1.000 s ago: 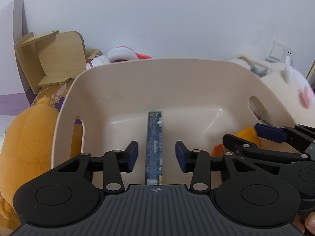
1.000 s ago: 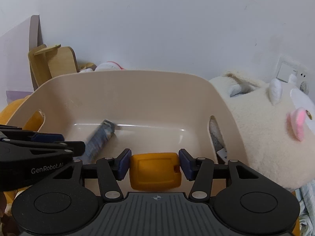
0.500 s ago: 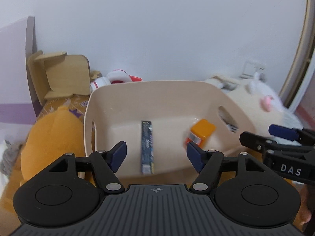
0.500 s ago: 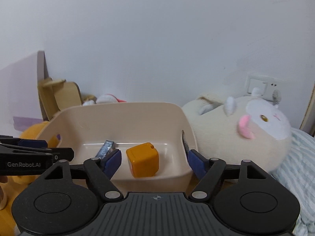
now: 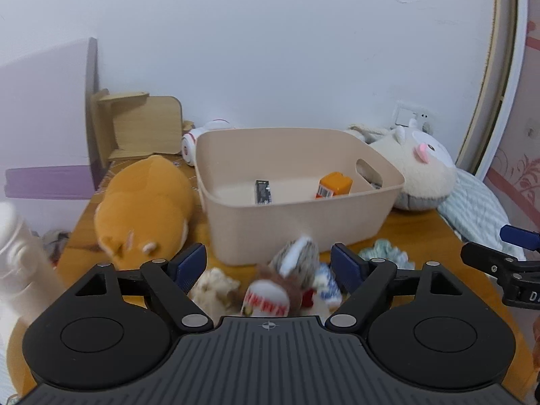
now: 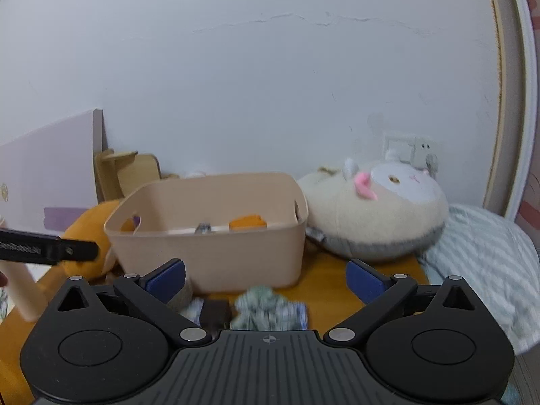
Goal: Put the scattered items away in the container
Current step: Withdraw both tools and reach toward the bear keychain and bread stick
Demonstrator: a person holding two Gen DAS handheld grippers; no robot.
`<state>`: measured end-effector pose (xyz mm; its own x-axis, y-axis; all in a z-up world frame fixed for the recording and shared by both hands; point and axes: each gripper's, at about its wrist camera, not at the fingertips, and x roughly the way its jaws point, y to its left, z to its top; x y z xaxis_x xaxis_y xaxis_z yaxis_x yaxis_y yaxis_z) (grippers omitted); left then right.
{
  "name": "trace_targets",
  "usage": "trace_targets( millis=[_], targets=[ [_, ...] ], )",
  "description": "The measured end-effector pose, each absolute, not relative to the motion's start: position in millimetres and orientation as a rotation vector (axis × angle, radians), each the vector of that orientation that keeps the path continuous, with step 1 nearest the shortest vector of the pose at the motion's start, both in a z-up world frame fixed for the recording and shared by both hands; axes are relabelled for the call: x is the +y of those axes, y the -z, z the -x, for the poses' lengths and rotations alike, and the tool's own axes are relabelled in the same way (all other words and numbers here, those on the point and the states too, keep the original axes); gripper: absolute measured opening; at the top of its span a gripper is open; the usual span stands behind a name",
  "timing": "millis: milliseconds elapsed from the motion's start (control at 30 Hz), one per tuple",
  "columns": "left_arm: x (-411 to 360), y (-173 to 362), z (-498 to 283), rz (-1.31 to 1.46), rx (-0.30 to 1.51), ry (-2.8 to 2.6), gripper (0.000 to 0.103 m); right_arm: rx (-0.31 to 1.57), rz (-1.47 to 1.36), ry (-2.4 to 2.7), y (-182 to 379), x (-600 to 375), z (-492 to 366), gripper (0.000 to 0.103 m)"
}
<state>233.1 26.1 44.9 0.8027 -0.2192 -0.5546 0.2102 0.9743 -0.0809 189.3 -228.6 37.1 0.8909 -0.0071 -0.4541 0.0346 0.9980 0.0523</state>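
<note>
Below my jaws: small toy (image 5: 270,295) lies between my left gripper (image 5: 269,265) pads, untouched.
Left: jaws just opened, empty.
Right gripper (image 6: 266,278): just spread wide, empty, over green scrunchie (image 6: 261,307).
Bin (image 5: 297,233): beyond both, holding box (image 5: 332,185).

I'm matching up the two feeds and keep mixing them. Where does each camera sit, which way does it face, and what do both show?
Left wrist: sits on the left gripper, looking along its open fingers over small toys at the beige bin; the right gripper pokes in at the right edge.
Right wrist: sits on the right gripper, facing the same bin with fingers open; the left gripper enters from the left.
Shared: the bin, the orange box inside it, the white plush, the orange plush and the wooden table.
</note>
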Motion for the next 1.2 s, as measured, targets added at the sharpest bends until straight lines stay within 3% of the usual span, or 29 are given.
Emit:
trace_targets(
  millis=[533,1200],
  targets=[
    [43.1,-2.2,-183.8,-0.041,0.662,0.215,0.083,0.634,-0.09,0.082,34.5,-230.7,-147.7,0.103],
    [26.4,25.6,-198.8,-0.157,0.687,0.248,0.083,0.701,0.025,0.053,50.5,-205.8,-160.7,0.103]
  ],
)
